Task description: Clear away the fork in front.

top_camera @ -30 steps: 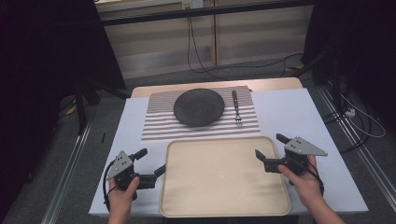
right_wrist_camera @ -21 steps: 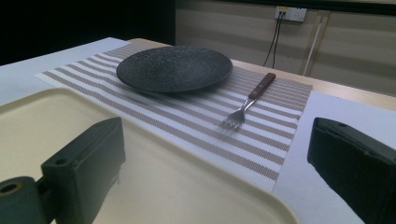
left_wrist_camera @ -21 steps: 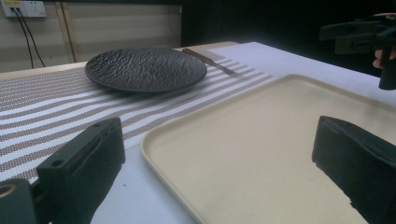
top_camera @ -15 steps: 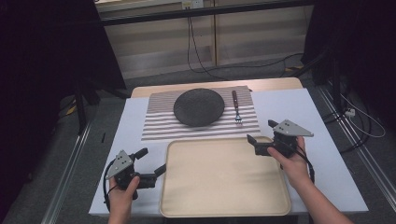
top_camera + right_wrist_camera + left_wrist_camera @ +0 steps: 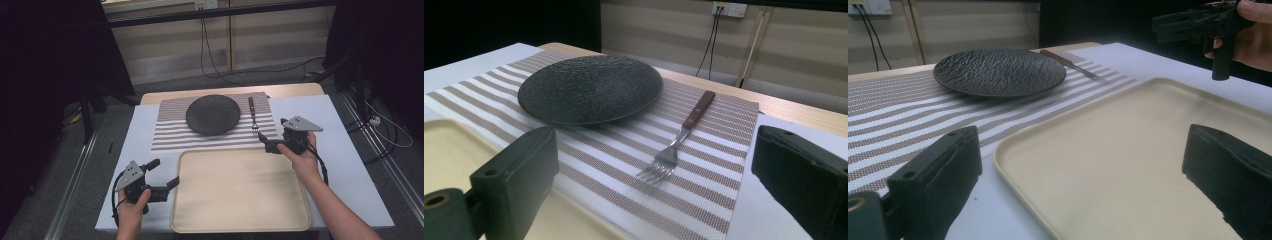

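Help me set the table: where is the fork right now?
In the high view the fork lies on the striped placemat, just right of the black plate, tines toward the tray, with the right gripper close by.

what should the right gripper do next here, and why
Probably ease the right gripper forward and down to the fork. Its jaws stand open and empty, the fork lies between them on the striped mat, and the beige tray sits bare.

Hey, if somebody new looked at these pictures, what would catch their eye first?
Probably the big cream tray, lying bare at the near edge of the table. Behind it, a dark textured plate sits on a striped placemat with a wooden-handled fork to its right. The right tool, jaws open, hovers near the fork.
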`<state>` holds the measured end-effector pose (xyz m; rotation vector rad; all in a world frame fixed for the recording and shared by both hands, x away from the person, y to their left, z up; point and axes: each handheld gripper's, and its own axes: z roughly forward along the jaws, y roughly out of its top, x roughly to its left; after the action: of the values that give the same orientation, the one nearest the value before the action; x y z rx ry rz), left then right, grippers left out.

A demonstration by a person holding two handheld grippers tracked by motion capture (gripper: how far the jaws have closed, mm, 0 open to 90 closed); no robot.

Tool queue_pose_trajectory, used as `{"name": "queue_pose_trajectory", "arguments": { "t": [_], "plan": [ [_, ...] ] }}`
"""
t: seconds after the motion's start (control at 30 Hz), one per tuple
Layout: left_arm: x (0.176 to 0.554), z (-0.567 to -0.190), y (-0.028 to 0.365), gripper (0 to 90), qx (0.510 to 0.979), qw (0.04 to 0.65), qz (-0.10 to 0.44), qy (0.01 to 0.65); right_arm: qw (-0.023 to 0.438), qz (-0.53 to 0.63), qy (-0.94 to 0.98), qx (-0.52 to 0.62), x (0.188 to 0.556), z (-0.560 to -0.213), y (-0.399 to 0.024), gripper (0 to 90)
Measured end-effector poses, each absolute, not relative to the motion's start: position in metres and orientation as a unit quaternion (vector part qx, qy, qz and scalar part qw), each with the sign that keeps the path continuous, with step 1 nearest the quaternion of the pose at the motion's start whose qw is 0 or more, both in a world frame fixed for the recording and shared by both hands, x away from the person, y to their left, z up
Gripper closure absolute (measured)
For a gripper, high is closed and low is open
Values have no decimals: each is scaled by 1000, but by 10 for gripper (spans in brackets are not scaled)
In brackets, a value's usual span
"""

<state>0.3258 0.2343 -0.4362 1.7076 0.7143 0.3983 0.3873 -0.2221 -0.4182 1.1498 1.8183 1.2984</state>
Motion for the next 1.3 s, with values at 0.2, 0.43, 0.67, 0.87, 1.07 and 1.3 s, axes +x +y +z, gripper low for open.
{"name": "queue_pose_trajectory", "arguments": {
  "t": [0.2, 0.43, 0.67, 0.87, 1.07, 1.3],
  "plan": [
    [326, -436, 234, 28, 732, 584, 171, 305, 312, 489, 686, 440, 402, -415, -222, 44],
    [325, -436, 234, 27, 734, 582, 171, 304, 310, 486, 682, 450, 419, -414, -221, 45],
    [325, -436, 233, 28, 736, 582, 169, 304, 312, 478, 682, 458, 435, -417, -221, 45],
    [325, -437, 232, 28, 738, 580, 168, 302, 313, 475, 679, 464, 445, -420, -223, 48],
    [325, -436, 231, 28, 739, 579, 169, 300, 314, 476, 676, 467, 452, -419, -223, 52],
    [325, -437, 230, 27, 740, 577, 166, 302, 312, 472, 680, 466, 460, -418, -222, 55]
  ]
}}
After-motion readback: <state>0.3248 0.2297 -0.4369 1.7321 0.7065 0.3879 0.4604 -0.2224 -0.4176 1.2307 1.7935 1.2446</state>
